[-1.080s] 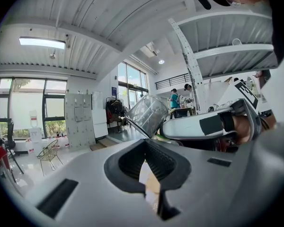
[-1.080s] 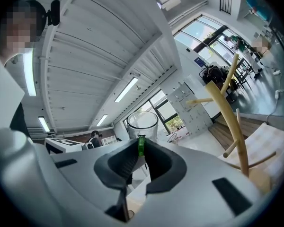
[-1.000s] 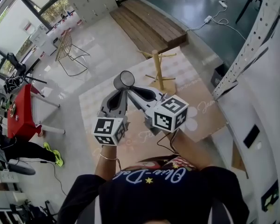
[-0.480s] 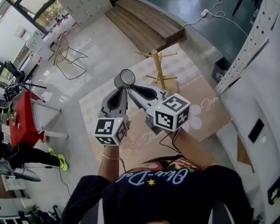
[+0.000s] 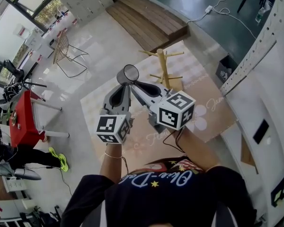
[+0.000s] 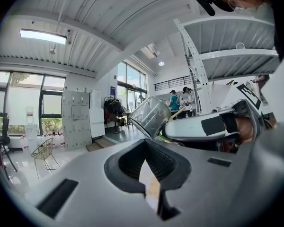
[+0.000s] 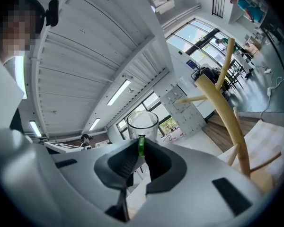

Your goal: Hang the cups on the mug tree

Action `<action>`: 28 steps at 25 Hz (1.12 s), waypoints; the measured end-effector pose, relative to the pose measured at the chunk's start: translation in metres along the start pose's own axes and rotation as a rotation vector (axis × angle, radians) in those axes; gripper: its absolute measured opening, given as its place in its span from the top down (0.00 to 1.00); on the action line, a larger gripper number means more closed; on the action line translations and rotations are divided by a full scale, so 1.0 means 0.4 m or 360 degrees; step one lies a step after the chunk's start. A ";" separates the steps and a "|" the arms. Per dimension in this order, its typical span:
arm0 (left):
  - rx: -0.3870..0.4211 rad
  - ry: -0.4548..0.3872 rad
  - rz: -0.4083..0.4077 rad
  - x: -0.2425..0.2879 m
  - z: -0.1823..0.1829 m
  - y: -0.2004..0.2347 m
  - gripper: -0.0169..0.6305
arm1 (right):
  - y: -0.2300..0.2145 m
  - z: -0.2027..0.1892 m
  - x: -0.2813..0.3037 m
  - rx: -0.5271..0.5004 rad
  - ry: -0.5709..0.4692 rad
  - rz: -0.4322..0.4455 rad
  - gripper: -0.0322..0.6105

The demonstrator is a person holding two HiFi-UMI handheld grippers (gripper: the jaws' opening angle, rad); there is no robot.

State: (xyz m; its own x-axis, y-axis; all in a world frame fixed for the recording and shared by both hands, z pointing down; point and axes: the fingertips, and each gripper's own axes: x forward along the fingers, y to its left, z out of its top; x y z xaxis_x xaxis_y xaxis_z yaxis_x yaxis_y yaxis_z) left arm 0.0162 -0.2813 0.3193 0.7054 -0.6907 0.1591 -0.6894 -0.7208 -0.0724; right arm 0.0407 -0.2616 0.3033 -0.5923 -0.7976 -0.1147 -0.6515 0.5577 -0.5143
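Both grippers have crept a little forward and to the right since a second ago, carrying the glass cup (image 5: 129, 73) closer to the mug tree (image 5: 164, 68), though the two are not yet touching. From my seat, the right gripper (image 7: 141, 148) is clamped on the cup's green handle (image 7: 141, 145): that thin strip stands pinched between the jaw tips, with the clear body riding just past them, outside the jaws. In the head view I look into its round open mouth, so its long axis runs roughly up toward the camera, mouth upward. From the left gripper view it appears tilted. The left gripper (image 6: 144, 144) has its jaws together at the tips with nothing held between them. It sits just beside the right one, on the cup's near left. I cannot tell whether it touches the glass. The wooden tree stands upright on the patterned mat (image 5: 206, 105), beyond and to the right of the cup, its pegs angled upward.
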 end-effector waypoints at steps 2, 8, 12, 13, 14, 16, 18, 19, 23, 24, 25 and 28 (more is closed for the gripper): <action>-0.0005 0.0003 -0.0003 0.003 -0.001 0.003 0.96 | -0.003 0.000 0.003 0.0016 -0.0002 -0.0005 0.87; -0.0005 0.0010 -0.0012 0.018 0.002 0.016 0.96 | -0.016 0.006 0.017 0.0082 -0.0032 -0.0024 0.87; -0.0012 0.0013 -0.0019 0.021 0.002 0.023 0.96 | -0.017 0.006 0.026 0.0101 -0.0037 -0.0027 0.87; -0.0010 0.0013 -0.0021 0.022 0.003 0.024 0.96 | -0.017 0.007 0.028 0.0102 -0.0039 -0.0024 0.87; -0.0004 0.0013 -0.0024 0.024 0.003 0.024 0.96 | -0.017 0.008 0.030 0.0104 -0.0041 -0.0022 0.87; 0.0003 0.0013 -0.0026 0.028 0.004 0.027 0.96 | -0.021 0.009 0.034 0.0118 -0.0046 -0.0023 0.87; -0.0002 0.0013 -0.0028 0.032 0.001 0.030 0.96 | -0.026 0.007 0.038 0.0142 -0.0050 -0.0025 0.87; -0.0004 0.0014 -0.0028 0.034 -0.001 0.032 0.96 | -0.028 0.006 0.039 0.0150 -0.0052 -0.0027 0.87; -0.0012 0.0011 -0.0030 0.037 -0.001 0.039 0.96 | -0.036 0.006 0.046 0.0178 -0.0060 -0.0039 0.87; -0.0012 0.0009 -0.0032 0.039 -0.001 0.040 0.96 | -0.038 0.007 0.048 0.0188 -0.0064 -0.0042 0.87; -0.0012 0.0010 -0.0034 0.042 0.000 0.042 0.96 | -0.041 0.008 0.049 0.0196 -0.0069 -0.0046 0.87; -0.0007 0.0012 -0.0044 0.052 0.001 0.044 0.96 | -0.051 0.012 0.051 0.0209 -0.0084 -0.0060 0.87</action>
State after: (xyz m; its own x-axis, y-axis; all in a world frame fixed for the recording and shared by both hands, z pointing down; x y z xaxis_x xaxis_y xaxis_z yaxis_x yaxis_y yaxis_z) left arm 0.0189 -0.3082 0.3209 0.7229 -0.6702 0.1682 -0.6705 -0.7392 -0.0635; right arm 0.0443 -0.2906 0.3073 -0.5405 -0.8303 -0.1360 -0.6031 0.4951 -0.6254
